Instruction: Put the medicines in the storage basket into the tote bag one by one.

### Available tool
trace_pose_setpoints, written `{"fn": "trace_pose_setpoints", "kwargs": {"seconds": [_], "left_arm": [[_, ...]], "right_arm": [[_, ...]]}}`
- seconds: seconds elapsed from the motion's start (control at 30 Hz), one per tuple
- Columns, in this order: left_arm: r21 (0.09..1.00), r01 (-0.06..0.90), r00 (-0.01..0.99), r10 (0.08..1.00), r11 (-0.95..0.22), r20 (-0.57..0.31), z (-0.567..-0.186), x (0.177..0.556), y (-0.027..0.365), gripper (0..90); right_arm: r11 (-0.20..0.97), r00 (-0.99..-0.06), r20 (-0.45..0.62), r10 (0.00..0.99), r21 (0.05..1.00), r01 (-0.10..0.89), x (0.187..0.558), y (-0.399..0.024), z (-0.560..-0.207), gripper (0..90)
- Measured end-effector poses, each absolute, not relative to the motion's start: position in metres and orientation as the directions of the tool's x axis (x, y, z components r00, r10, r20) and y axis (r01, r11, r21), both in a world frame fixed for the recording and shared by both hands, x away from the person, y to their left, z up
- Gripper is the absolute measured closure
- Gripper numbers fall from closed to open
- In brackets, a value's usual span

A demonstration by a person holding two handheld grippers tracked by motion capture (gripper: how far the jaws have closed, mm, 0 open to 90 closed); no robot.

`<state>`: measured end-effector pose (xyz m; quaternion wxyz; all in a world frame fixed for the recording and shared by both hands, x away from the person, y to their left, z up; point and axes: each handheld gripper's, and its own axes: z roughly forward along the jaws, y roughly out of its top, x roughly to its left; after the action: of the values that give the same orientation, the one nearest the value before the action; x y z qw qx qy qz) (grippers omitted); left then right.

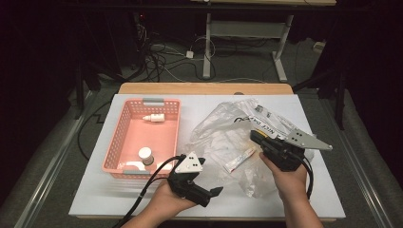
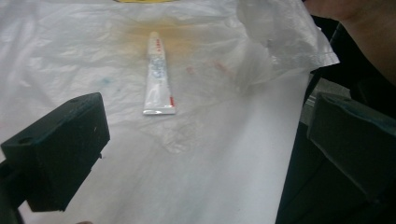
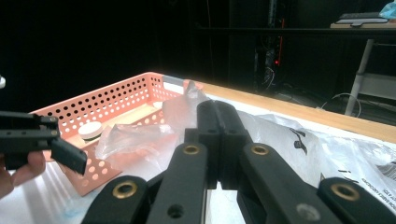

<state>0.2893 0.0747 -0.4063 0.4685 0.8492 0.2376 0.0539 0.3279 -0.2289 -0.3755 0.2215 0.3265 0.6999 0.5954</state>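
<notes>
A clear plastic bag (image 1: 223,128) lies crumpled on the white table, right of centre. My right gripper (image 1: 256,137) is shut on its film, which bunches up behind the closed jaw tips in the right gripper view (image 3: 217,112). A small white tube (image 1: 240,159) with red and blue print lies flat within the bag's spread. My left gripper (image 1: 209,178) is held near the front edge, pointing right toward the bag, jaws wide open and empty. In the left gripper view (image 2: 205,140) the tube (image 2: 158,74) lies ahead between the jaws, apart from them.
A pink perforated basket (image 1: 114,142) stands at the left and holds a small white bottle (image 1: 154,117) and a white jar (image 1: 146,155). The table's wooden far edge (image 1: 204,88) has cables and desk legs on the floor beyond it.
</notes>
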Motion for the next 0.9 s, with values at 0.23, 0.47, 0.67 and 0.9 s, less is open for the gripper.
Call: {"fn": "trace_pose_setpoints", "kwargs": {"seconds": [0.23,0.47,0.67,0.9], "left_arm": [[0.82,0.368,0.86,0.495,-0.437,-0.123,-0.404,0.294,0.098,0.0],[0.824,0.371,0.854,0.506,-0.429,-0.121,-0.402,0.292,0.118,0.0],[0.827,0.38,0.836,0.536,-0.414,-0.116,-0.402,0.291,0.135,0.0],[0.825,0.399,0.812,0.573,-0.4,-0.114,-0.41,0.291,0.151,0.0]], "right_arm": [[0.078,-0.688,0.078,0.722,0.978,0.193,0.328,-0.229,-0.376,90.0],[0.075,-0.687,0.084,0.722,0.977,0.198,0.328,-0.229,-0.376,90.0],[0.075,-0.686,0.083,0.723,0.977,0.198,0.328,-0.229,-0.376,90.0],[0.078,-0.686,0.08,0.723,0.977,0.197,0.328,-0.228,-0.377,90.0]]}}
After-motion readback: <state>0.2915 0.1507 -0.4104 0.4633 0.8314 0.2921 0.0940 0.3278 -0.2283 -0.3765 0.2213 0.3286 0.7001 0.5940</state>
